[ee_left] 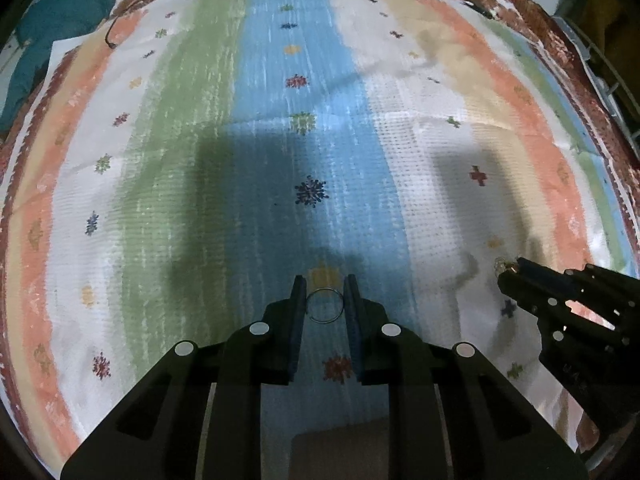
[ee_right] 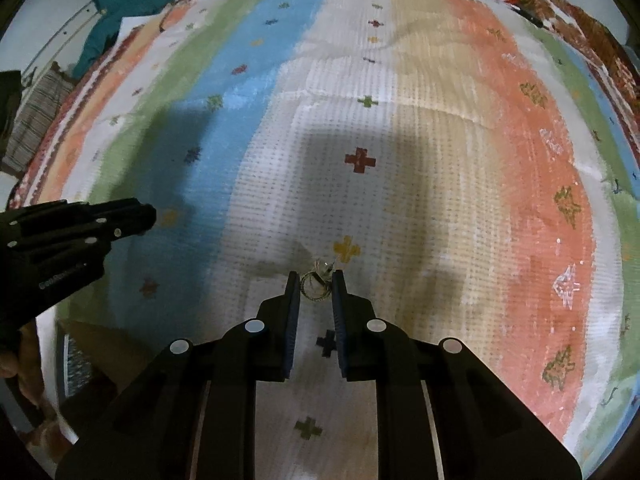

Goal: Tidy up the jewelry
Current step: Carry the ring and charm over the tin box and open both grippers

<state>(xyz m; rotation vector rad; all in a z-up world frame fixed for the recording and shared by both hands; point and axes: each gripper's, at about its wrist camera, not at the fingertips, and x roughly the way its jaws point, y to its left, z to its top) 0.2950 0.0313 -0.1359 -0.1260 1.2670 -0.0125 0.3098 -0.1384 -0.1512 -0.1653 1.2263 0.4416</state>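
The left gripper [ee_left: 325, 294] was pinched on a thin plain wire ring [ee_left: 325, 306], its fingertips pressing the hoop from either side over the blue stripe of the striped cloth [ee_left: 192, 128], probably so the ring could be lifted clear. The right gripper [ee_right: 316, 286] was likewise closed on a twisted, gold-toned ring [ee_right: 314, 286] with a small clear stone, over the cloth's white stripe. Both pieces looked slight and apt to slip.
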